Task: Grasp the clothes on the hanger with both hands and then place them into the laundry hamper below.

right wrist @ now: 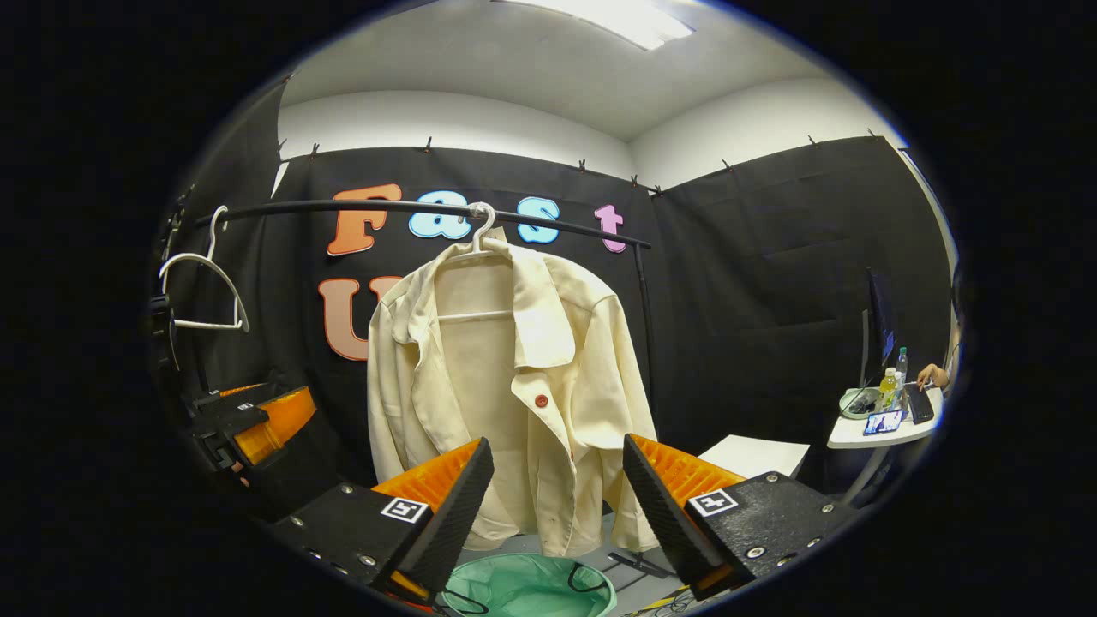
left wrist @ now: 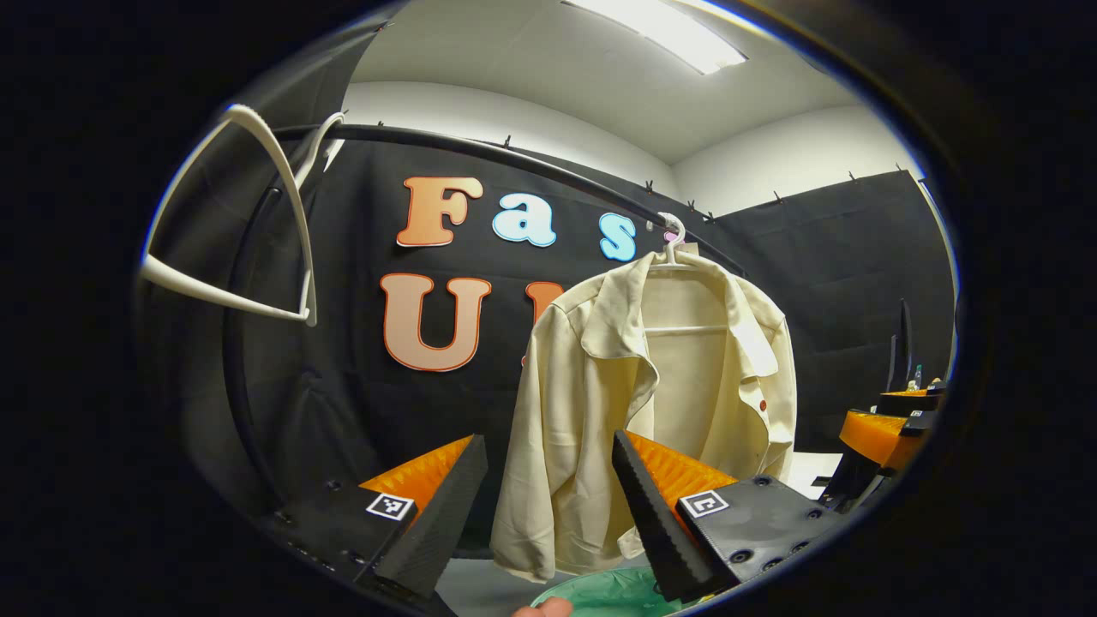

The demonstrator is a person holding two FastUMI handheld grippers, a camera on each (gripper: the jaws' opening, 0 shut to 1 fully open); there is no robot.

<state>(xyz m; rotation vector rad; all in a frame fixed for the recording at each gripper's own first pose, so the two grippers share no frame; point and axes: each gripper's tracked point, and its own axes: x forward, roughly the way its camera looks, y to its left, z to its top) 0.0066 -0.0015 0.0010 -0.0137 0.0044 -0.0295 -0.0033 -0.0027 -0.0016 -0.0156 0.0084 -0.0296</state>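
Both grippers, left [left wrist: 548, 506] and right [right wrist: 557, 506], stood spread apart, gripping nothing. The shirt [right wrist: 506, 386] hung on its hanger [right wrist: 482, 224] ahead of them, the hamper [right wrist: 527, 587] below it.

A cream shirt [right wrist: 514, 377] hangs open on a white hanger [right wrist: 480, 224] above the green hamper [right wrist: 527, 587].

Left gripper [left wrist: 548, 506] and right gripper [right wrist: 557, 506], jaws wide apart.

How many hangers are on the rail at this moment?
2. One white hanger carries the cream shirt near the middle of the rail. One empty hanger hangs at its left end. Others may be hidden.
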